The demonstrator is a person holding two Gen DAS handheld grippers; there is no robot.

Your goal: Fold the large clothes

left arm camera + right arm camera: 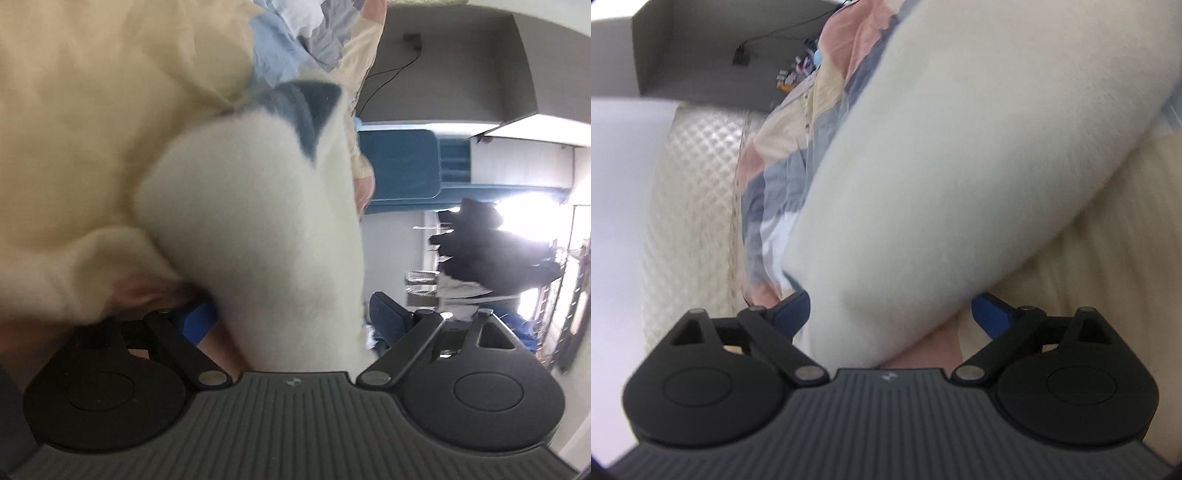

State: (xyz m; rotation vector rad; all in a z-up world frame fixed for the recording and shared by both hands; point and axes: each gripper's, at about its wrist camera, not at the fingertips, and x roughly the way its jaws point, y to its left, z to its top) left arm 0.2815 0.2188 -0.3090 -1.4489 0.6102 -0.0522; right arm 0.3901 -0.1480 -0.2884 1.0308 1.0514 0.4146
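A white fleecy garment (258, 229) with a grey-blue patch near its top fills the middle of the left wrist view. It passes between the blue fingers (197, 319) of my left gripper (291, 325), whose jaws stand wide apart. In the right wrist view the same white garment (942, 177) runs down between the blue fingers (792, 312) of my right gripper (892, 314), also wide apart. The fingertips are hidden by cloth in both views. Both views are tilted sideways and blurred.
Under the garment lies a cream sheet (92, 110) and a pastel patchwork quilt (783, 147). A quilted mattress edge (690, 192) is at left. A grey wall with a plug and cable (410, 40), a blue bed frame (399, 162) and dark hanging clothes (484, 243) stand beyond.
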